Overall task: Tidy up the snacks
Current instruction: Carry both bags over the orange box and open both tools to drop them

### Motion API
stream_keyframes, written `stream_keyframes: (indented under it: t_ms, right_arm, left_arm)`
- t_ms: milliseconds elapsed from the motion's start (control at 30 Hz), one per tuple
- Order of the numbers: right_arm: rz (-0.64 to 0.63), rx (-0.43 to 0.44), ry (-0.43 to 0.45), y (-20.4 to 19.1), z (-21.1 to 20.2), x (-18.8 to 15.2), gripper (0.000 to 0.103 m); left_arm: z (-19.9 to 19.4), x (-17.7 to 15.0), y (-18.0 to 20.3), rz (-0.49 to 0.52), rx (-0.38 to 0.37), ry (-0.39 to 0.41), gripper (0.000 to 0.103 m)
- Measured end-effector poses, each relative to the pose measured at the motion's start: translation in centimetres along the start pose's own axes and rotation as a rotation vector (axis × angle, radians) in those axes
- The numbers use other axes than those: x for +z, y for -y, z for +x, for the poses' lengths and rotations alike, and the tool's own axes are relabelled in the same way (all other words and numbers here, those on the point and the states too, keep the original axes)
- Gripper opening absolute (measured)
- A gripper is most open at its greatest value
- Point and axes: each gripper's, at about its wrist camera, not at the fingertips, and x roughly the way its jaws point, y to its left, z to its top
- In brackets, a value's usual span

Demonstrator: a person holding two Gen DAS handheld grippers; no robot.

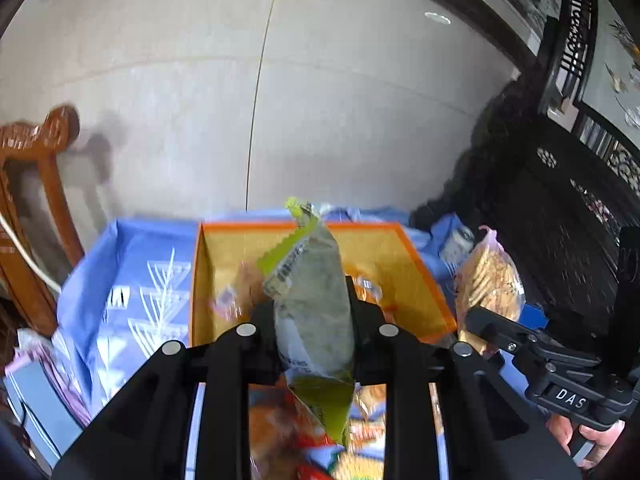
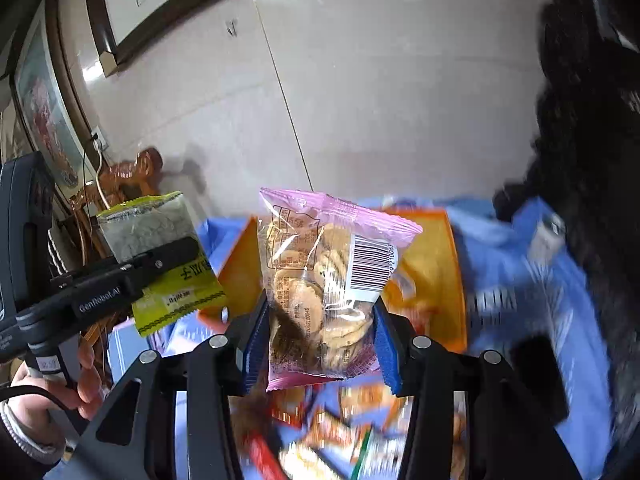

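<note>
My left gripper (image 1: 314, 312) is shut on a green snack packet (image 1: 310, 292) and holds it up in front of an orange-rimmed cardboard box (image 1: 430, 276). The packet also shows in the right wrist view (image 2: 154, 232), in the left gripper (image 2: 168, 258). My right gripper (image 2: 320, 320) is shut on a pink-edged clear bag of cookies (image 2: 320, 276), held above the table before the same box (image 2: 452, 280). That bag (image 1: 490, 280) and the right gripper (image 1: 486, 326) show at the right of the left wrist view. Several small snacks lie inside the box.
A blue patterned cloth (image 1: 132, 280) covers the table. Several loose snack packets (image 2: 336, 432) lie on it below the grippers. A carved wooden chair (image 1: 28, 184) stands at the left. A dark carved cabinet (image 1: 560, 208) stands at the right. A tiled wall is behind.
</note>
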Motion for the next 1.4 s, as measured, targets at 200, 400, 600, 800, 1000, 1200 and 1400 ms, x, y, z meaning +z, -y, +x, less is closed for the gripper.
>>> stream_keyframes:
  t_ms: [200, 400, 600, 800, 1000, 1200, 1400]
  right_arm:
    - [-0.053, -0.035, 0.020, -0.3, 2.6, 3.7, 0.047]
    - [-0.078, -0.054, 0.027, -0.4, 4.6, 5.9, 0.048]
    - [-0.034, -0.122, 0.049, 0.2, 4.6, 6.2, 0.090]
    - [-0.044, -0.111, 0.001, 0.2, 3.2, 3.2, 0.097]
    - [-0.026, -0.112, -0.096, 1.2, 2.4, -2.1, 0.097]
    - [0.053, -0.070, -0.188, 2.7, 1.1, -9.0, 0.097]
    - [-0.033, -0.049, -0.289, 1.0, 1.1, -16.0, 0.093]
  left_arm:
    - [2.6, 3.6, -0.1, 0.018, 0.030, -0.003, 0.023]
    - [4.5, 5.3, -0.3, 0.030, 0.065, -0.009, 0.025]
    - [4.5, 5.7, -1.5, -0.050, 0.232, 0.019, 0.099]
    - [3.0, 3.7, -2.6, -0.094, 0.175, -0.026, 0.099]
    - [1.4, -2.2, -4.5, -0.188, 0.180, -0.100, 0.099]
    - [-0.9, -8.9, -4.8, -0.190, 0.197, -0.120, 0.099]
    - [-1.8, -14.5, -4.3, -0.071, 0.212, -0.195, 0.099]
